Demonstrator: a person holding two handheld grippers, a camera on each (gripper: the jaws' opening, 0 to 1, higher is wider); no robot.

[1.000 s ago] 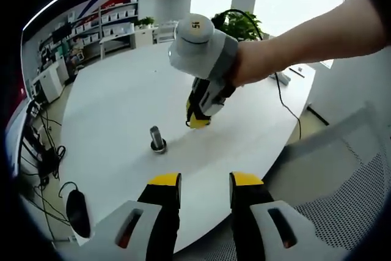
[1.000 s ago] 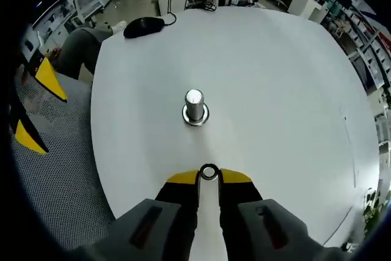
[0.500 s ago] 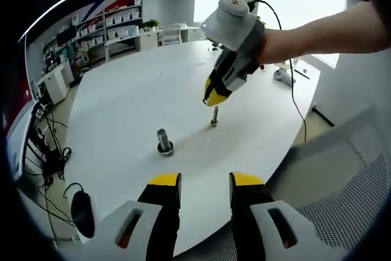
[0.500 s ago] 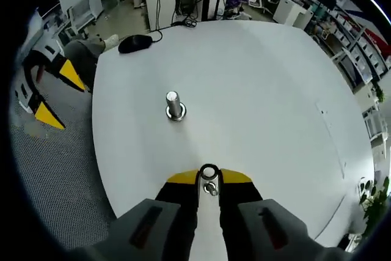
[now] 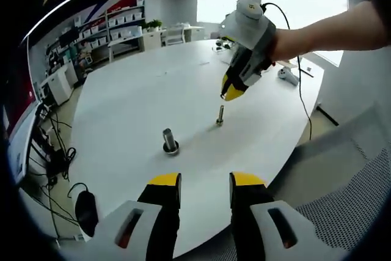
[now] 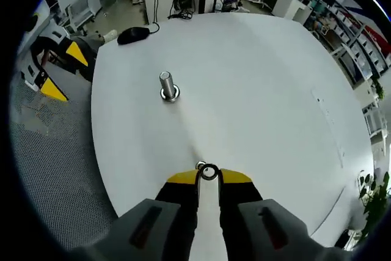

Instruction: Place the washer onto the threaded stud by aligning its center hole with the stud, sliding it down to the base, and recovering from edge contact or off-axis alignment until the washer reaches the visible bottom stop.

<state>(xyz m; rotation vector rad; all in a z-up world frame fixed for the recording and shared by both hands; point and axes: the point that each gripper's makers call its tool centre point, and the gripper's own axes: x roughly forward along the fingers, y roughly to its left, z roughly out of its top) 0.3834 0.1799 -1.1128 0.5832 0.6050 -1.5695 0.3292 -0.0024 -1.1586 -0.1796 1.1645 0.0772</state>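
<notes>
washer (image 6: 209,172) in right gripper (image 6: 209,176) jaws, no legible writing

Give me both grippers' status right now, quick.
Left gripper: open, holding nothing.
Right gripper: shut on the washer, above the thin stud.

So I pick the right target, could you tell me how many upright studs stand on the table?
2: a thick stud nearer the left tool, and a thin stud below the right tool.
</notes>
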